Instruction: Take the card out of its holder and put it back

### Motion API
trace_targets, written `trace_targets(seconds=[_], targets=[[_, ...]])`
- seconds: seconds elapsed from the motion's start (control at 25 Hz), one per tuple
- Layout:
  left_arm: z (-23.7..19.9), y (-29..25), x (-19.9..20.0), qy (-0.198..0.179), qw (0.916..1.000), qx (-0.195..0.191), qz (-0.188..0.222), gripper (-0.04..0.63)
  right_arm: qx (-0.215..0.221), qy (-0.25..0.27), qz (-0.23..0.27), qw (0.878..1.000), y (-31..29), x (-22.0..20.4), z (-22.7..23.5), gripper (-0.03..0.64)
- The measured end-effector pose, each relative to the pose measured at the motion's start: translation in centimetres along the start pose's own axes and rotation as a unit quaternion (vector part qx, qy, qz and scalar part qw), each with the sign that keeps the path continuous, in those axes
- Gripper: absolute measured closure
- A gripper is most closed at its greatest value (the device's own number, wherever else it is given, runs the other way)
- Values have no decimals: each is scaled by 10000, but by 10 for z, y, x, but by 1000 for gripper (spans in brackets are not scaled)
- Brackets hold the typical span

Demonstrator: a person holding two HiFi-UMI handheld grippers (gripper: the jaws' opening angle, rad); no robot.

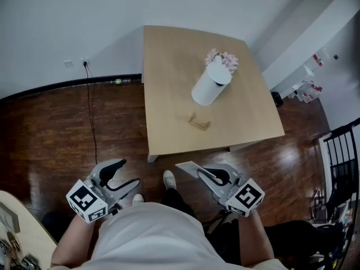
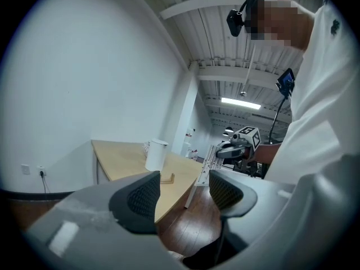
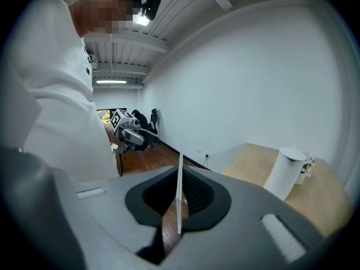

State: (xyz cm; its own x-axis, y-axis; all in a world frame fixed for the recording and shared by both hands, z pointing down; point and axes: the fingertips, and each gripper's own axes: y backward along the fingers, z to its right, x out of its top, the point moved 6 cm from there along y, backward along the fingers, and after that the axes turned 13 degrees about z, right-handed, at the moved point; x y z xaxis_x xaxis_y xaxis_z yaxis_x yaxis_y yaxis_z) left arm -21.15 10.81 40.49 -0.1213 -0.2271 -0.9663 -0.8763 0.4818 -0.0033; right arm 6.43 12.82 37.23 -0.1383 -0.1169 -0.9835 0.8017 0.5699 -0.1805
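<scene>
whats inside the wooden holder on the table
Nothing stands in the holder; it looks empty, though its slot is too small to see into. The card is clamped in the right tool, off the table.

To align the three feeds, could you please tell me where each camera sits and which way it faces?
Head view: on the person's head, facing steeply down at the table, vase and card holder; shirt, left tool and right tool show.
Left gripper view: on the left tool, facing along its parted jaws toward the table and right tool; shirt at right.
Right gripper view: on the right tool, facing along jaws shut on the card toward the left tool; shirt at left.
Shared: table and vase in all three.
</scene>
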Motion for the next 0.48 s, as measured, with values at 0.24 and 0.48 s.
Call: trace_targets(seconds=[0.24,0.48], targets=[[-15,-41,10,-34,9997,223,50,310,80,62,-57,9999,-2,-2,77,595],[-26,-82,21,-33,9991,418,38,310,141,61,-158,9998,-10,-11,155,595]])
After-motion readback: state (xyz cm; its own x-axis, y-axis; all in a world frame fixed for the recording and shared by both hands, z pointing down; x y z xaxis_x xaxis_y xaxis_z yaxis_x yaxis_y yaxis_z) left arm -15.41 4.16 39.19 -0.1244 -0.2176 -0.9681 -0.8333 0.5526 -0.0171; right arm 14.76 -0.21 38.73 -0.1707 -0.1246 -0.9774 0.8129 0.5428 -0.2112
